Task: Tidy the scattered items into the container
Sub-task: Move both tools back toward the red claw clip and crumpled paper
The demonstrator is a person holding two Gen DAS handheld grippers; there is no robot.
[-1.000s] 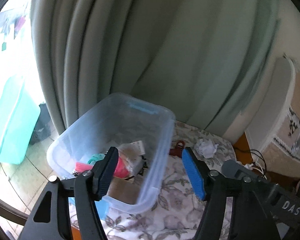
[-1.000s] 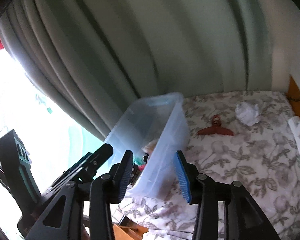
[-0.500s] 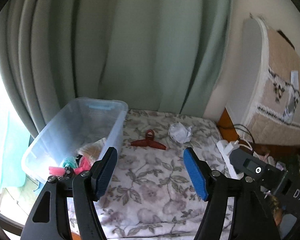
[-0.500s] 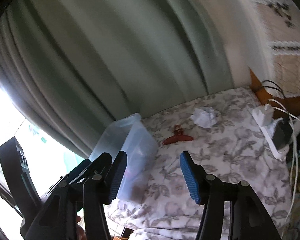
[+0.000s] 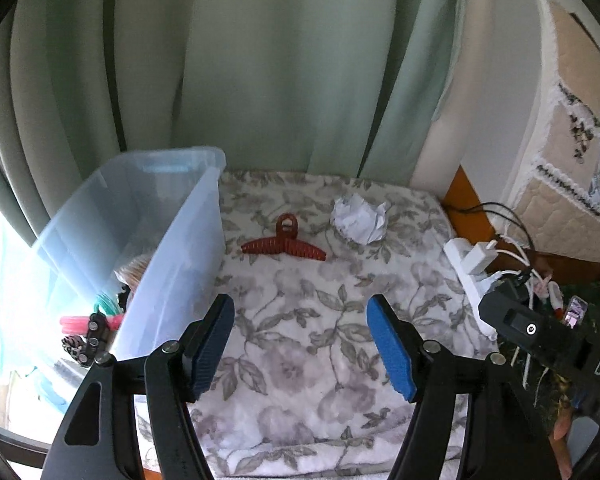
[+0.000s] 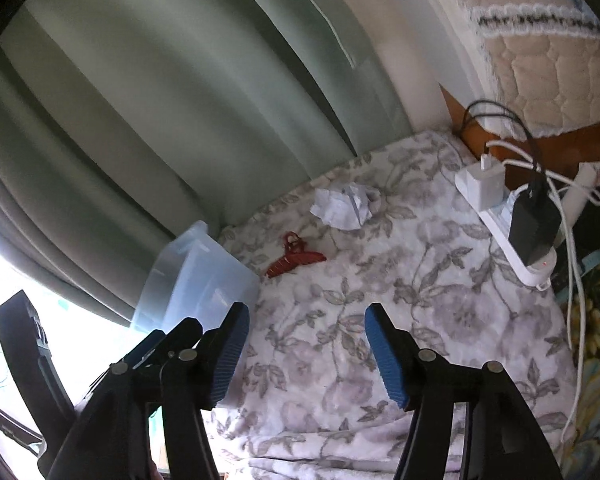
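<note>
Your left wrist view looks into the clear plastic container at 9 o'clock: pink, teal and tan bits sit in its near end. The right wrist view gives only the container's outer wall at 9 o'clock, contents hidden. The right view does show more of the white power strip at 3 o'clock, with a white charger and a black adapter plugged in; in the left view the strip is partly behind your right gripper body.

Left gripper: jaws spread wide, nothing between them, hovering over the floral cloth, pointing toward 12 o'clock. Right gripper: jaws spread too, empty, angled toward 12 o'clock over the same cloth.

Red hair claw clip lies on the cloth at 12 o'clock, just beside the container, not inside. Crumpled white paper sits at 1 o'clock, near the clip, apart from it. Right view: clip at 11 o'clock, paper at 12 o'clock.

Versus a second ago: both cameras have swung off the container toward the cloth. The container filled the centre then; now it is at the left edge. Clip and paper lie where they lay. Jaws as wide as before.
</note>
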